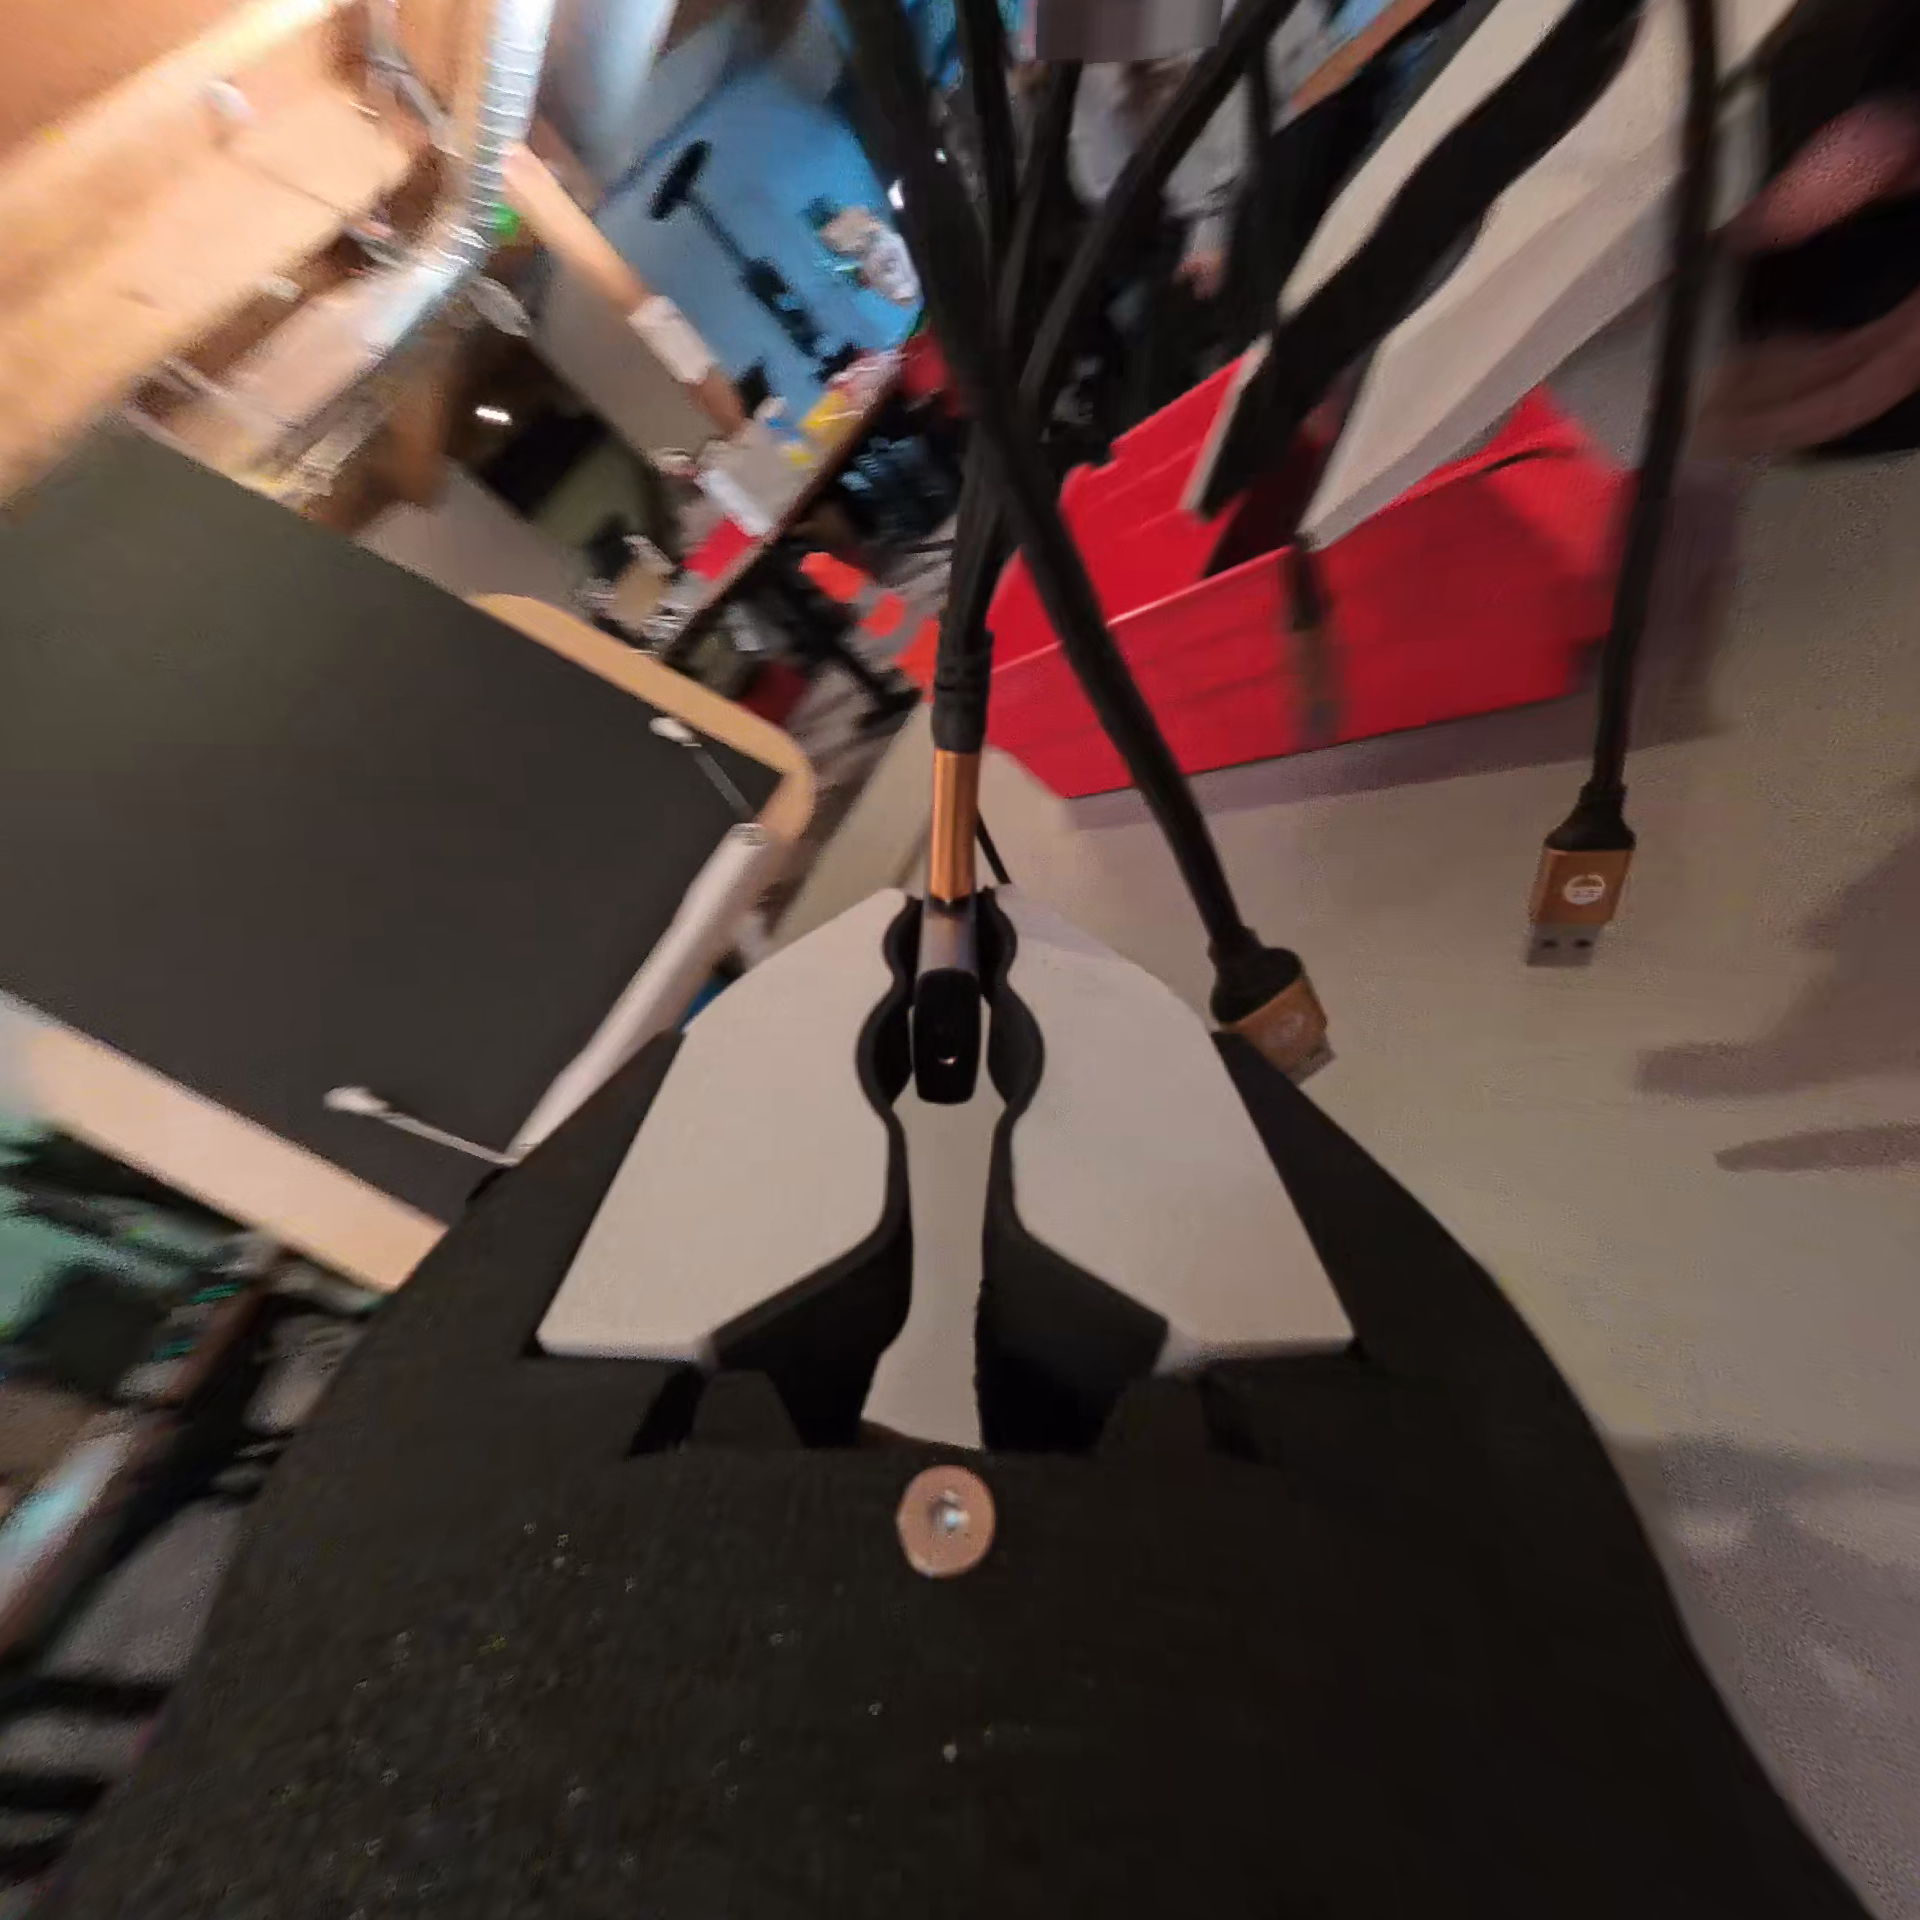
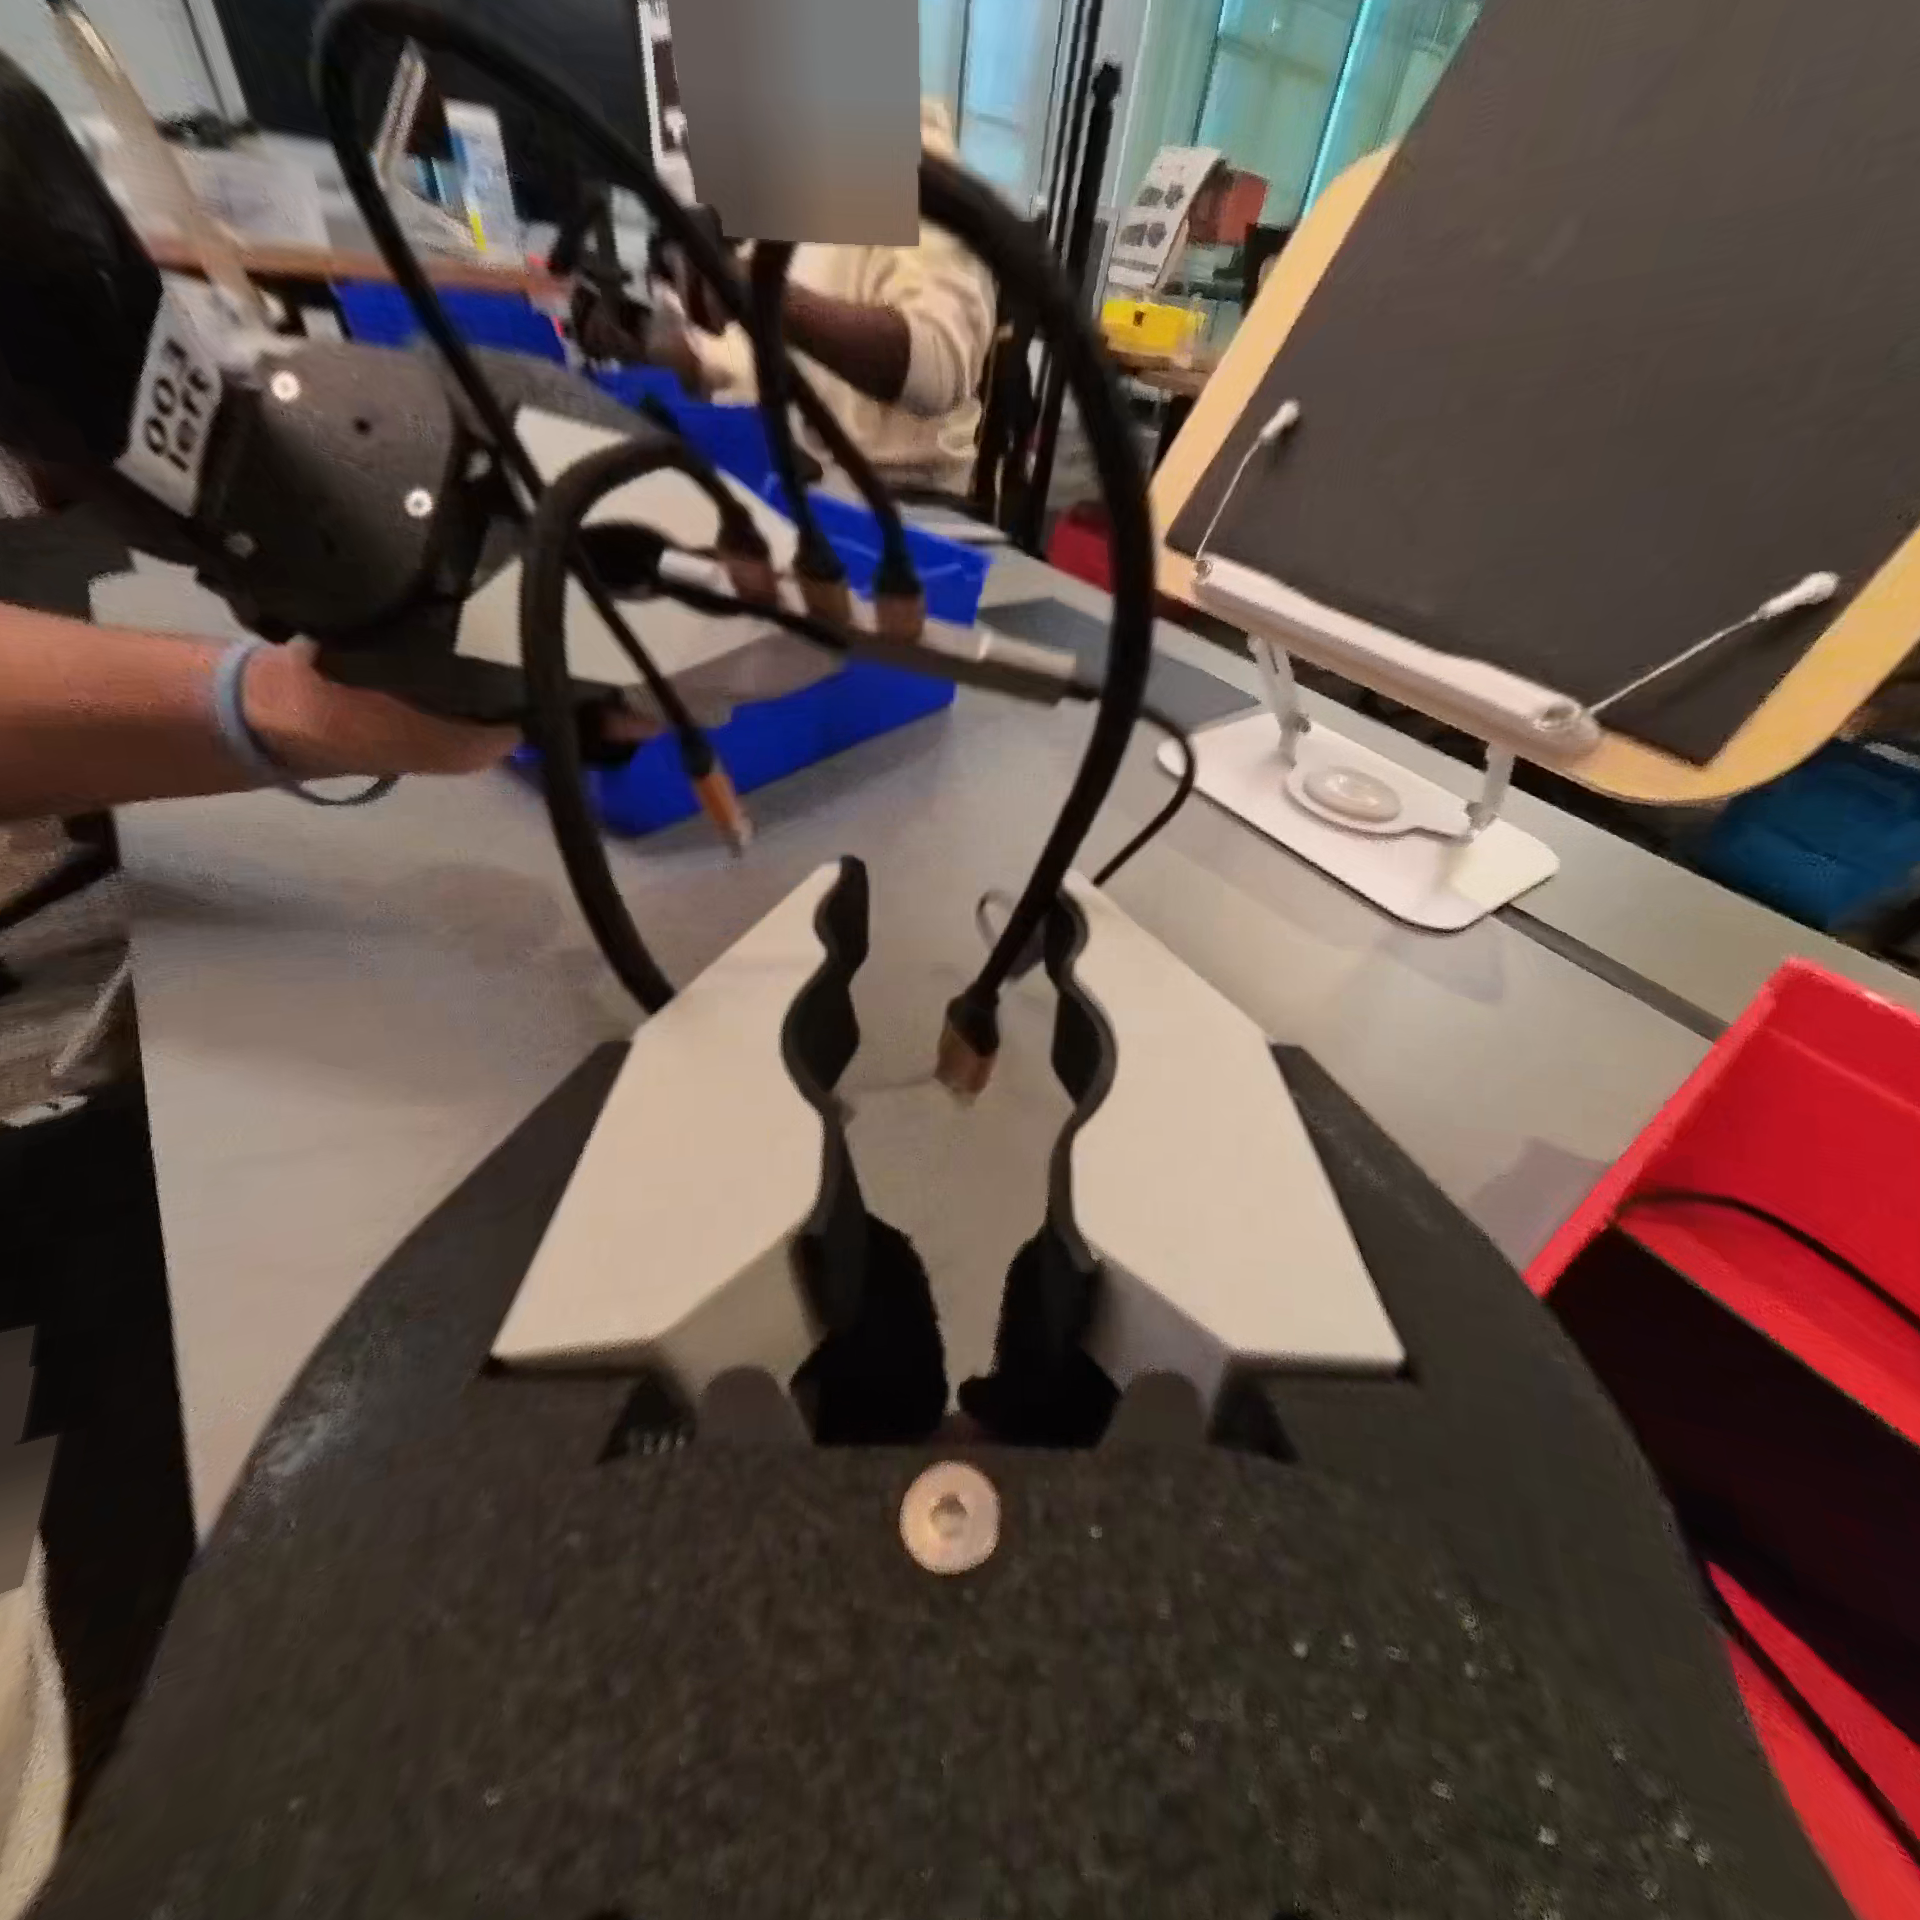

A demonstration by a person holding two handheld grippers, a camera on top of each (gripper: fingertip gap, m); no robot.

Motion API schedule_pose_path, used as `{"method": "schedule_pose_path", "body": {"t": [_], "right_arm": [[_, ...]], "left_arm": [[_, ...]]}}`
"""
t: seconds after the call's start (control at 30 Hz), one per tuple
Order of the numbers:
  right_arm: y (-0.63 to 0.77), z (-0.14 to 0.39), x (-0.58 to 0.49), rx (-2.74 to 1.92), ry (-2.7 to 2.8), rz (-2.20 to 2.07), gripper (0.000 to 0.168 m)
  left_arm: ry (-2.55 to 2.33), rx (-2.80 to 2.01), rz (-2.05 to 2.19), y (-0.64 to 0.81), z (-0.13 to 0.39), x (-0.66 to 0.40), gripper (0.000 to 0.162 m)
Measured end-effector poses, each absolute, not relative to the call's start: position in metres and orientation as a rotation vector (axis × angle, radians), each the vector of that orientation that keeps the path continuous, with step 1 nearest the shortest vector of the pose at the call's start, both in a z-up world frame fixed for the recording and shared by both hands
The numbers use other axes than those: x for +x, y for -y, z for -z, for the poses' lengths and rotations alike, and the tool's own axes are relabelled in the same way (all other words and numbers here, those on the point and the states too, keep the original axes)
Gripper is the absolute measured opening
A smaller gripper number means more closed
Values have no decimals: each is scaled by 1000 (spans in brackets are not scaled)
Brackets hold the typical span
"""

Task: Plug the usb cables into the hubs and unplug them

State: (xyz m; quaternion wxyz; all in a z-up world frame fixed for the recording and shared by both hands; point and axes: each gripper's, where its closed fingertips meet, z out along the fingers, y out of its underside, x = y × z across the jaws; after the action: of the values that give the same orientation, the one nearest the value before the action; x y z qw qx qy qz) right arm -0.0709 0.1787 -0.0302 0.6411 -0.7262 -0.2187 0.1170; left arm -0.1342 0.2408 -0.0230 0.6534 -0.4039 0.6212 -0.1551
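My left gripper [image 1: 945,935] is shut on the end of a slim grey hub [image 1: 943,1023]; a copper-collared plug [image 1: 951,821] sits in it right beyond the fingertips. Several black braided cables [image 1: 1049,540] loop up from it. Two loose copper plugs [image 1: 1273,1013] [image 1: 1579,894] dangle above the grey table [image 1: 1455,1299]. In the right wrist view a hand holds the left gripper [image 2: 623,540] at the left, with the hub [image 2: 935,649] sticking out rightward and three plugs in it. My right gripper [image 2: 961,914] is open, and a dangling cable plug [image 2: 966,1049] hangs between its fingers, nearer the right one.
A red bin [image 2: 1766,1195] stands at the right table edge and also shows in the left wrist view [image 1: 1351,644]. A blue bin [image 2: 810,665] lies behind the hub. A black board on a white stand [image 2: 1558,364] rises at the back right. A person sits beyond.
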Motion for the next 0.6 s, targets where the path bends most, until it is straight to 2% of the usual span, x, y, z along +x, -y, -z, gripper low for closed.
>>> {"method": "schedule_pose_path", "body": {"t": [0.13, 0.2, 0.27, 0.37, 0.43, 0.5, 0.6], "right_arm": [[-121, 114, -113, -2097, 960, -442, 31], [-68, 127, -129, -2176, 1220, -593, 31], [-51, 114, -131, -2148, 1323, -534, 31], [-66, 53, -145, -1923, 1182, -572, 31], [-113, 20, -137, -1785, 944, -432, 31], [-163, 29, -117, -1820, 722, -279, 31], [-195, 73, -114, -1916, 664, -146, 27]], "left_arm": [[-1389, -785, 22, -259, 43, -112, 9], [-1418, -725, -85, -262, 66, -101, 9], [-1448, -695, -132, -262, 88, -95, 9], [-1494, -654, -146, -259, 112, -93, 9], [-1506, -611, -178, -257, 114, -94, 9], [-1510, -590, -189, -256, 116, -95, 9], [-1532, -602, -187, -255, 123, -96, 9]]}}
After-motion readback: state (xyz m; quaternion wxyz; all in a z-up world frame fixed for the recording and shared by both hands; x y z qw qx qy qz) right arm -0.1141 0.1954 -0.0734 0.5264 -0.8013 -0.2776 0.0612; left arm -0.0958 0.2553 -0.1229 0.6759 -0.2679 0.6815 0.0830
